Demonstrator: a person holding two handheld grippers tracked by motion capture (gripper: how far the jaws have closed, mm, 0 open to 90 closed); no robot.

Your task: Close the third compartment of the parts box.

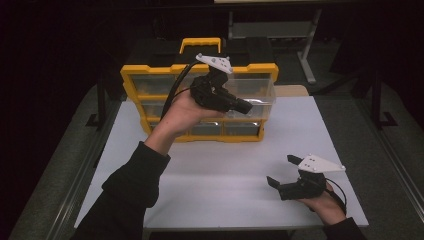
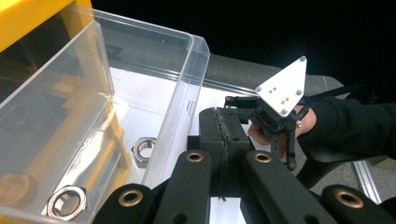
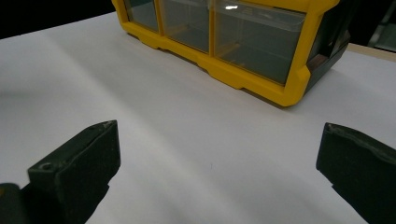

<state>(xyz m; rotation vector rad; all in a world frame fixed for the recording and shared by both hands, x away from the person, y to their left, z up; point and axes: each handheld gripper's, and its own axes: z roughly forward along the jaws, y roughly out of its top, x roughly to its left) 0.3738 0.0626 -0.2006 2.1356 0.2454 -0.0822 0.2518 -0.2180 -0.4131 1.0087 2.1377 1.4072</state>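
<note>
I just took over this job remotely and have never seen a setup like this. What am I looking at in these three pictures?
There is no robot: a person holds hand-held tongs in each hand. The high view looks down on a white table bearing a yellow organizer with clear drawers. The left tongs are raised beside a pulled-out clear drawer, shut, with nothing seen between them. Their own camera looks along the closed jaws and shows two metal nuts in that drawer. The right tongs rest low near the table's front right corner, jaws wide apart and empty; their camera looks across the table at the organizer.
</note>
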